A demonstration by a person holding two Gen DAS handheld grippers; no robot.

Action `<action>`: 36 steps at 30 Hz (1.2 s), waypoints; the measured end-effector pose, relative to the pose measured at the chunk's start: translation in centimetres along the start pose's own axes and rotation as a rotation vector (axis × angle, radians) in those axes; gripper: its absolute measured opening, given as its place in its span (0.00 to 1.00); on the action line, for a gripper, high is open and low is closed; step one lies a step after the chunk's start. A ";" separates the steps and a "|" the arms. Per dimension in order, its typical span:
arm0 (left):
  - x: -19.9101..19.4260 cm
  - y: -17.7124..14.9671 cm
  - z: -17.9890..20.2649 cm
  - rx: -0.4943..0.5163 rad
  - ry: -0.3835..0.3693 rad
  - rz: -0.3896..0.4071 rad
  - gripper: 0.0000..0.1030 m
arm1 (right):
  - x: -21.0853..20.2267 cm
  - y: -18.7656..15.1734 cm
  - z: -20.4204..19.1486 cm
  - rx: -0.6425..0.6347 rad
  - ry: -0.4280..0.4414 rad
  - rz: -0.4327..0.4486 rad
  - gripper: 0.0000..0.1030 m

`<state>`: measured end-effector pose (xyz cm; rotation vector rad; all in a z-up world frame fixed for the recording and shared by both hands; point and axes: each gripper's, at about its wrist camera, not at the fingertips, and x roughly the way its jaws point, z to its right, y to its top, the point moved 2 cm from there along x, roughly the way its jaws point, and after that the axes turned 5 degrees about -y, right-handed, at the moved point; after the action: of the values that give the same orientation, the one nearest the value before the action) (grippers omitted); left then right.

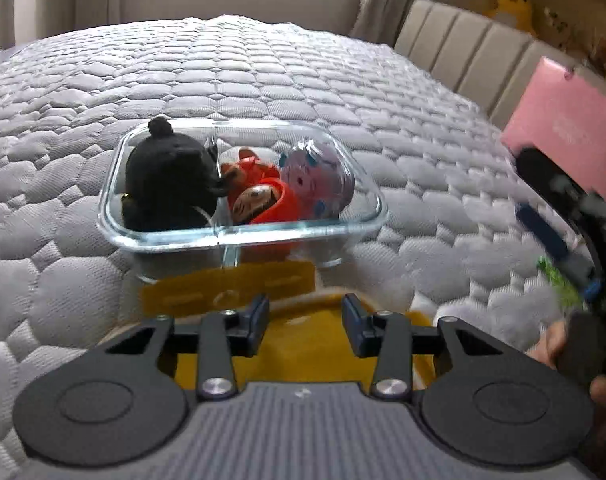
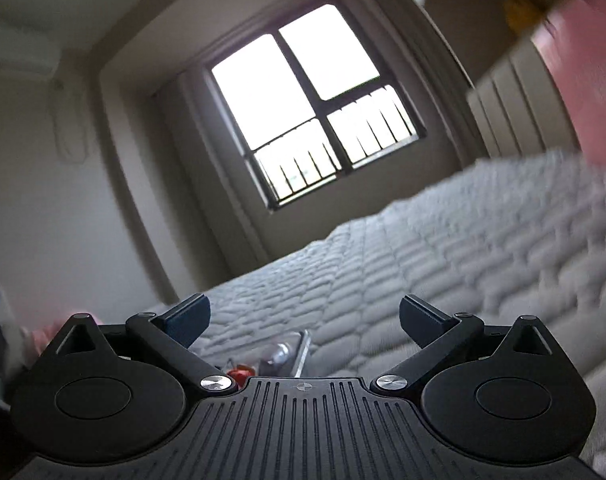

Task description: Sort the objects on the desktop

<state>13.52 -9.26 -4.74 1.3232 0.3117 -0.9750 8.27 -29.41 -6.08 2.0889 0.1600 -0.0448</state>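
Left wrist view
Glass container (image 1: 239, 236): a clear box with rounded corners; it stands on the quilted grey bed (image 1: 83, 128), near the middle of the view.
Black plush toy (image 1: 171, 176): inside the glass container, at its left end, with a round pompom on top.
Red doll (image 1: 263, 196): inside the glass container, in the middle, touching the black plush toy.
Pale round toy (image 1: 319, 180): inside the glass container, at its right end, beside the red doll.
Yellow object (image 1: 303, 344): just in front of the glass container, partly under the claw; what it is I cannot tell.
Left claw (image 1: 306, 320): half open; the yellow object shows between the fingers, but the pads do not press it.
Pink box (image 1: 563, 128): to the right of the glass container, blurred.
Right claw (image 1: 551, 240): right of the glass container, under the pink box, blurred.

Right wrist view
Right claw (image 2: 303, 316): jaws wide, nothing between them.
Glass container (image 2: 299, 352): only a corner shows, low between the fingers, on the bed (image 2: 463, 240).
Window (image 2: 311, 108): bright, far behind the glass container.
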 end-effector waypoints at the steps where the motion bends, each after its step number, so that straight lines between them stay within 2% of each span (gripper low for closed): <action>1: 0.1 0.2 0.0 0.001 0.030 0.014 0.45 | -0.1 0.1 0.7 0.037 -0.007 0.000 1.00; 3: 0.2 0.3 0.2 0.010 0.092 0.043 0.52 | -0.2 0.3 1.4 0.068 -0.033 -0.008 1.00; 5: 0.0 0.2 0.6 0.044 0.142 0.061 0.76 | -0.1 0.4 1.5 0.056 -0.078 -0.015 1.00; 7: -0.5 -0.2 1.1 0.088 0.183 0.081 0.83 | 0.2 0.0 1.4 0.044 -0.124 -0.020 1.00; 10: -1.6 -1.0 1.9 0.127 0.211 0.085 0.92 | 0.2 -0.3 1.8 0.073 -0.130 -0.008 1.00; 13: -2.1 -1.3 1.8 0.127 0.220 0.073 0.93 | 0.1 -0.4 2.6 0.113 -0.101 -0.040 1.00; 15: -1.9 -1.1 1.5 0.124 0.220 0.076 0.92 | 0.1 -0.6 3.3 0.167 -0.050 -0.059 1.00; 17: -1.4 -0.8 1.1 0.122 0.241 0.078 0.87 | 0.1 -0.7 4.1 0.233 -0.013 -0.069 1.00; 19: -0.5 -0.3 0.6 0.113 0.267 0.074 0.75 | 0.1 -0.8 4.6 0.270 -0.003 -0.077 1.00; 21: 0.1 0.0 -0.1 0.089 0.267 0.058 0.58 | 0.2 -0.9 4.8 0.277 -0.011 -0.083 1.00; 22: 0.4 0.1 -0.5 0.075 0.263 0.050 0.45 | 0.3 -0.9 4.8 0.276 -0.013 -0.087 1.00; 24: 0.5 0.4 -1.0 0.050 0.265 0.053 0.40 | 0.5 -1.0 4.7 0.274 -0.015 -0.101 1.00; 25: 0.3 0.4 -1.2 0.039 0.267 0.055 0.32 | 0.6 -1.0 4.7 0.275 -0.016 -0.109 1.00; 26: 0.2 0.4 -1.4 0.037 0.275 0.055 0.17 | 0.7 -1.1 4.7 0.279 -0.016 -0.117 1.00; 27: 0.1 0.3 -1.6 0.044 0.284 0.055 0.09 | 0.8 -1.1 4.8 0.286 -0.016 -0.123 1.00; 28: -0.2 0.3 -1.8 0.051 0.283 0.054 0.05 | 0.9 -1.0 4.9 0.294 -0.018 -0.129 1.00; 33: -2.4 1.2 -2.7 -0.013 0.201 0.078 0.03 | 1.0 -1.1 5.5 0.343 -0.029 -0.153 1.00; 36: -3.6 2.3 -3.1 -0.060 0.123 0.088 0.03 | 1.0 -1.2 5.5 0.351 -0.031 -0.155 1.00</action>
<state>14.09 -5.11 -1.58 1.3338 0.3710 -0.8066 9.27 -33.52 -9.95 2.4199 0.3138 -0.2124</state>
